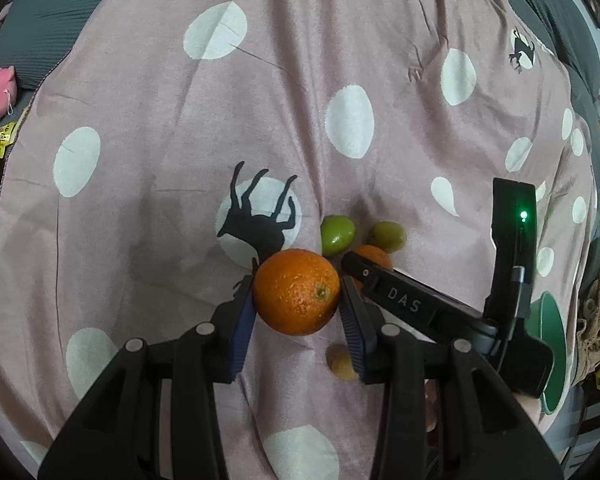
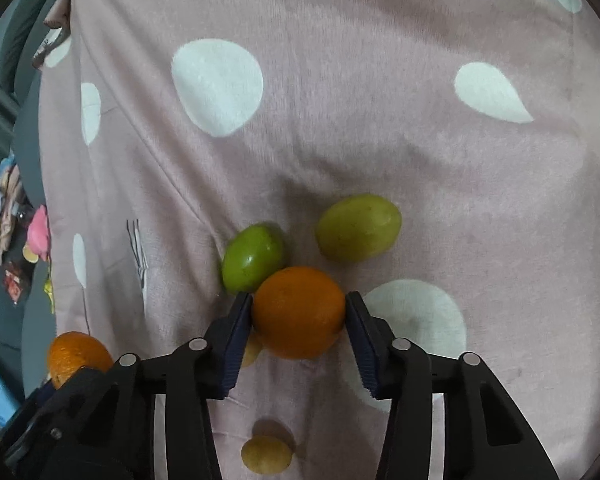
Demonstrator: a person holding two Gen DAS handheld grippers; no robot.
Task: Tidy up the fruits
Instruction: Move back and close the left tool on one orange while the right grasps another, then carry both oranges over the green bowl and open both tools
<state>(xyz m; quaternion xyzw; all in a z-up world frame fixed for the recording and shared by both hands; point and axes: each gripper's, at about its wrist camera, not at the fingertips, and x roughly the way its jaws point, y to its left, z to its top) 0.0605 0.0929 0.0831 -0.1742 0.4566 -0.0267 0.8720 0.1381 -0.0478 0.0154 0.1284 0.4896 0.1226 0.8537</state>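
Between the fingers of the left gripper point(image 1: 297, 294) sits an orange point(image 1: 297, 291), clamped on both sides w/ the blue pads touching its skin. The right gripper point(image 2: 299, 310) grips a second orange point(image 2: 299, 312) the same way. Just ahead of the right fingertips, on the pink spotted blanket point(image 2: 340, 140), lie a green fruit point(image 2: 253, 258) to the left & a yellowish-green one point(image 2: 358, 227) to the right (the green one touches the held orange). Below the right gripper's fingers, nr the camera, a small yellow fruit point(image 2: 266, 454) rests on the cloth. A green bowl point(image 1: 552, 344) shows at the far right of the left gripper.
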